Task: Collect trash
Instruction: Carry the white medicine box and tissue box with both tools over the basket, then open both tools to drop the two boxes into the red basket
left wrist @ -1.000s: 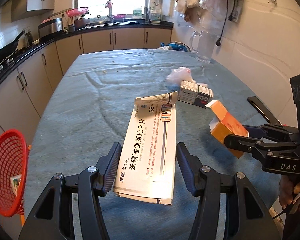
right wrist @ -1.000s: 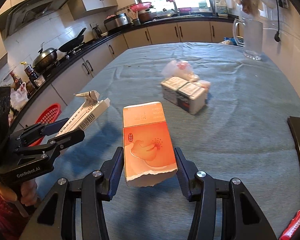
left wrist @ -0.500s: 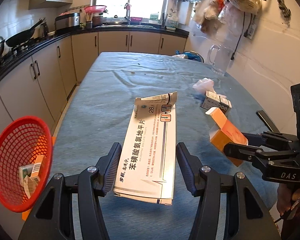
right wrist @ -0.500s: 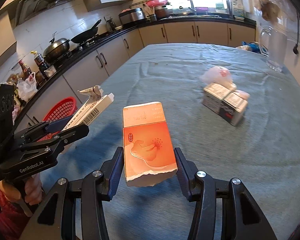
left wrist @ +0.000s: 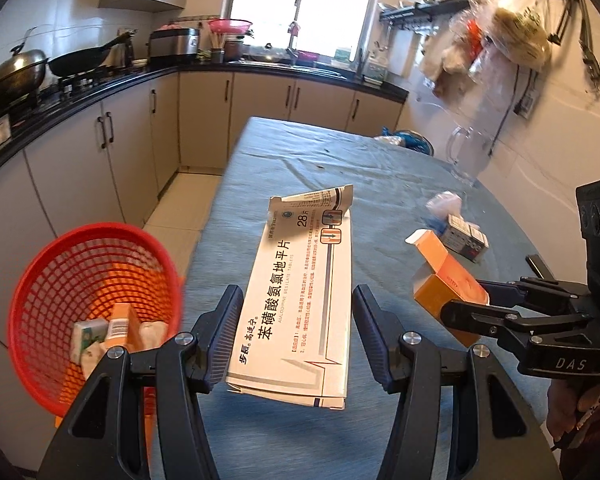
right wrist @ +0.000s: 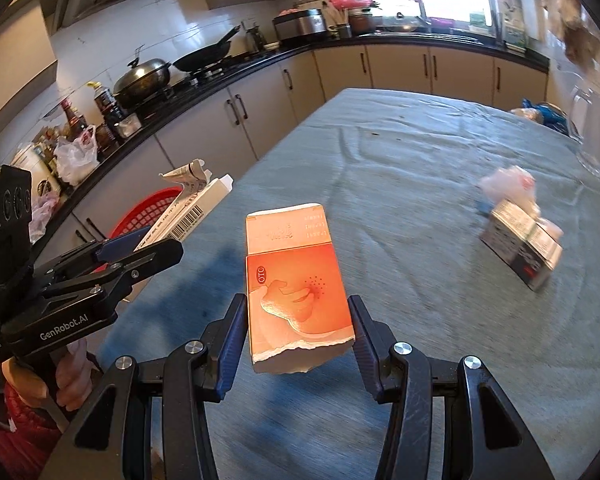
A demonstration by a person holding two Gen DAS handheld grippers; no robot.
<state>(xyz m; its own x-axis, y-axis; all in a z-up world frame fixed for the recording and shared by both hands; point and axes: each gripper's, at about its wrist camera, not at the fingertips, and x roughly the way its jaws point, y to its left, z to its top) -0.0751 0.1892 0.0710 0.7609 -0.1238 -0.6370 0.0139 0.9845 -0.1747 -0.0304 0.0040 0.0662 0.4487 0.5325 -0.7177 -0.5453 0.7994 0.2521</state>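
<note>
My left gripper [left wrist: 298, 320] is shut on a long white medicine box [left wrist: 304, 264] with a torn flap, held above the blue-covered table [left wrist: 300, 160]. To its right, my right gripper [left wrist: 466, 300] is shut on an orange carton [left wrist: 444, 276]. In the right wrist view the orange carton [right wrist: 296, 276] sits between the pads of the right gripper [right wrist: 297, 312], and the left gripper [right wrist: 156, 242] with its white box [right wrist: 196, 208] is at the left. A red mesh basket [left wrist: 60, 280] stands off the table's left edge, holding several small boxes.
A dark printed box [left wrist: 464, 240] and a crumpled plastic wad [left wrist: 444, 202] lie on the table's right side. A glass pitcher [left wrist: 468, 152] and a blue bag [left wrist: 408, 142] stand at the far end. Cabinets and a stove counter line the left wall.
Both grippers have swung left along the table with their boxes still held. The red basket has come much further into the left wrist view.
</note>
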